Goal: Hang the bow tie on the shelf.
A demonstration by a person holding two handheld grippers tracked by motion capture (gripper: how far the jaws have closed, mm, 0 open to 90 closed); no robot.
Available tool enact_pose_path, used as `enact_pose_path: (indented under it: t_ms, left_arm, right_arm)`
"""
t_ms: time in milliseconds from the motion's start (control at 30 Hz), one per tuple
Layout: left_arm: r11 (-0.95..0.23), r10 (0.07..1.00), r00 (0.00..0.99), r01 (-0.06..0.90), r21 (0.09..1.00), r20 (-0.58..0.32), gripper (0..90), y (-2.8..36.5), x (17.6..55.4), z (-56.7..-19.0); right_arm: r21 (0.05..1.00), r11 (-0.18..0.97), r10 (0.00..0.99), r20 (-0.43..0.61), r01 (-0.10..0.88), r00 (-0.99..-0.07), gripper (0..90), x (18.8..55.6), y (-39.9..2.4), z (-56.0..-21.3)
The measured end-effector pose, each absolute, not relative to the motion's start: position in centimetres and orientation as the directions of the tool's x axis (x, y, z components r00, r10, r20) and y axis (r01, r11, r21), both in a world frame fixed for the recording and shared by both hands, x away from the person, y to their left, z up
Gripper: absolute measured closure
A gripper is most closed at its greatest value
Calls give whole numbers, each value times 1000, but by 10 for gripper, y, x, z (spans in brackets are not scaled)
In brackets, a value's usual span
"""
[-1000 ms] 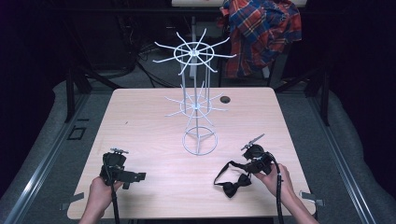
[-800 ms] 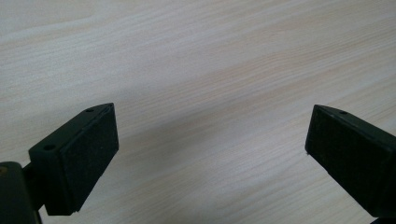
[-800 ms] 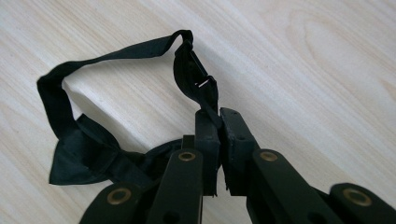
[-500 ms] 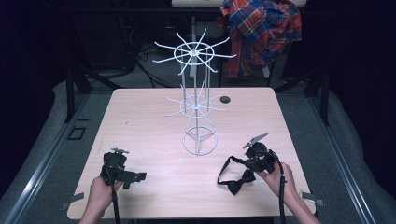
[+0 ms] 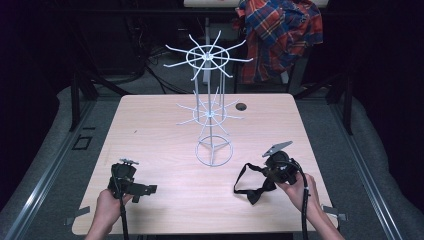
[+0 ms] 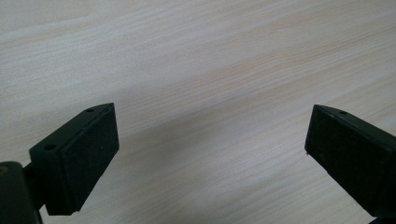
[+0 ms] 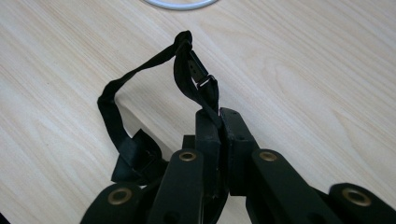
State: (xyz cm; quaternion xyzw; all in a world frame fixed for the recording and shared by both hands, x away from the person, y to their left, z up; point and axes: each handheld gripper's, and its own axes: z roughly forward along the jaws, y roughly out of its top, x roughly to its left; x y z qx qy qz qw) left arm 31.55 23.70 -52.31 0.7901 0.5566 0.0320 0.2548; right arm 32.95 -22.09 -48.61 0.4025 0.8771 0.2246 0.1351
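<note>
A black bow tie (image 5: 254,192) with a thin neck strap (image 5: 243,172) lies at the front right of the wooden table (image 5: 160,130). My right gripper (image 5: 263,171) is shut on the strap near its metal clasp (image 7: 207,82) and holds that end a little above the table. In the right gripper view the strap (image 7: 140,74) loops out past the closed fingertips (image 7: 219,116), and the bow (image 7: 135,156) hangs low at the left. My left gripper (image 5: 146,189) rests at the front left, open. In its own view its pads (image 6: 88,154) stand wide over bare wood.
A white wire display rack (image 5: 212,115) with two tiers of radiating hooks stands mid-table on a ring base (image 5: 214,152). A small dark round spot (image 5: 242,106) sits behind it. A plaid shirt (image 5: 280,35) hangs beyond the far edge. Dark floor surrounds the table.
My right gripper has risen slightly with the strap in it, drawing the bow tie up and a bit to the right. The left gripper has stayed where it was.
</note>
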Motion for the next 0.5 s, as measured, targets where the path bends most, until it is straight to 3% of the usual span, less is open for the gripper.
enact_pose_path:
  t_ms: [500]
  left_arm:
    - [-252, 897, 378, 864, 435, -231, 30, 237, 315, -523]
  right_arm:
    - [538, 575, 761, -76, 616, -644, 867, 327, -219, -475]
